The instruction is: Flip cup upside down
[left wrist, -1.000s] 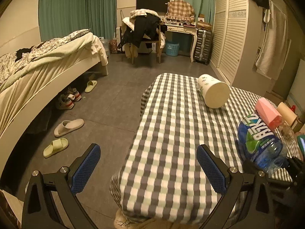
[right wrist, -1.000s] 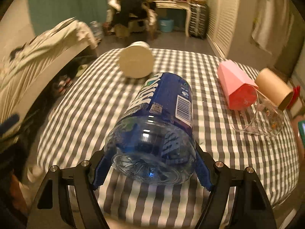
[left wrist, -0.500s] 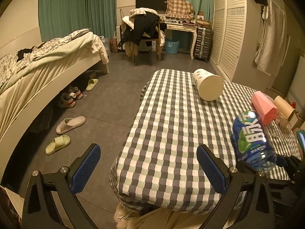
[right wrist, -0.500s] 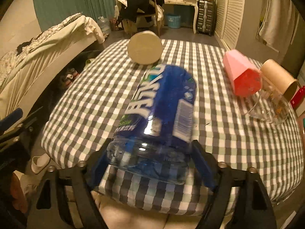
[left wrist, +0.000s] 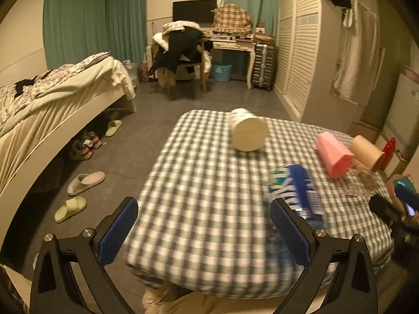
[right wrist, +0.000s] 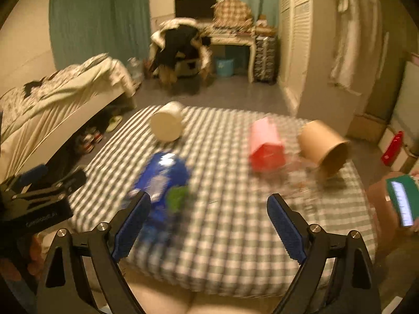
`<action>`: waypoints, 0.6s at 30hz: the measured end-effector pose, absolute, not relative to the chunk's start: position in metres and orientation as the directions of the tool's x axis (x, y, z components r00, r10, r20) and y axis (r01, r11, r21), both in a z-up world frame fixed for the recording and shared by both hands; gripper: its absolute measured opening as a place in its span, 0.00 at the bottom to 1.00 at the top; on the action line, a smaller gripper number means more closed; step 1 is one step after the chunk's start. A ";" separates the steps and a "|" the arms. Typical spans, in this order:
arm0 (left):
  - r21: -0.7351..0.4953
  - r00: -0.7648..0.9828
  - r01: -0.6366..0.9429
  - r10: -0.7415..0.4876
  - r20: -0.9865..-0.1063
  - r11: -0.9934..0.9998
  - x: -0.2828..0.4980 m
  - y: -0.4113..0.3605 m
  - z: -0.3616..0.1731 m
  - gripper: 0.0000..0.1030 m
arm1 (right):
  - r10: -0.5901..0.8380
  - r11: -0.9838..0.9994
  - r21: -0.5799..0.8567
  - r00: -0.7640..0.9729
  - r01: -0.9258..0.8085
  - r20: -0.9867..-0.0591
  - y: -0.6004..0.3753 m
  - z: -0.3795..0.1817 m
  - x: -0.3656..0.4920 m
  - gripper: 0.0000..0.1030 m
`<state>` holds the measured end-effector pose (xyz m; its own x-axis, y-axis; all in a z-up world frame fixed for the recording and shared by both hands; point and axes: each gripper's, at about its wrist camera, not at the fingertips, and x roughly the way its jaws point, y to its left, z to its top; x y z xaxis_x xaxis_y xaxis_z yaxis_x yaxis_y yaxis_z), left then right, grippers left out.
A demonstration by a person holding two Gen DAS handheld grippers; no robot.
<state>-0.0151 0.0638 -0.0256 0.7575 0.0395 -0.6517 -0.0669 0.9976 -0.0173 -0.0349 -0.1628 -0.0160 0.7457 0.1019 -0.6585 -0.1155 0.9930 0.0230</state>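
Several cups lie on their sides on the checked table (left wrist: 204,183) (right wrist: 230,225): a white cup (left wrist: 247,133) (right wrist: 167,125) at the far side, a pink cup (left wrist: 334,154) (right wrist: 265,144), a tan paper cup (left wrist: 366,151) (right wrist: 323,147) and a clear glass cup (left wrist: 361,183) (right wrist: 298,180), blurred. A blue water bottle (left wrist: 296,191) (right wrist: 162,180) lies on the table, free of both grippers. My left gripper (left wrist: 204,230) is open and empty over the near table edge. My right gripper (right wrist: 209,225) is open and empty, with the bottle just beyond its left finger.
A bed (left wrist: 52,104) with slippers and shoes (left wrist: 83,180) on the floor stands to the left. A chair piled with clothes (left wrist: 180,49) and a desk (left wrist: 233,44) stand at the back. A phone (right wrist: 402,198) shows at the right edge.
My right gripper has opened and let go of the blue bottle, which now lies on the table. Both grippers have pulled back from the table.
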 end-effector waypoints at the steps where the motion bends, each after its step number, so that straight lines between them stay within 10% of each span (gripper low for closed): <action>1: -0.022 0.758 -0.061 0.032 -0.651 0.998 -0.016 0.059 -0.026 1.00 | 0.083 0.995 0.016 0.758 -0.095 -0.646 -0.175 -0.012 -0.037 0.88; 18: -0.082 0.703 -0.005 -0.054 -0.709 0.997 -0.017 -0.017 -0.070 1.00 | 0.035 0.991 0.123 0.754 0.060 -0.655 -0.298 -0.038 -0.049 0.88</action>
<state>-0.0169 -0.0169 -0.0701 0.7033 -0.0543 -0.7088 -0.0052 0.9967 -0.0815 -0.0493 -0.2981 -0.0378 0.7544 0.0355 -0.6554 0.0601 0.9906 0.1228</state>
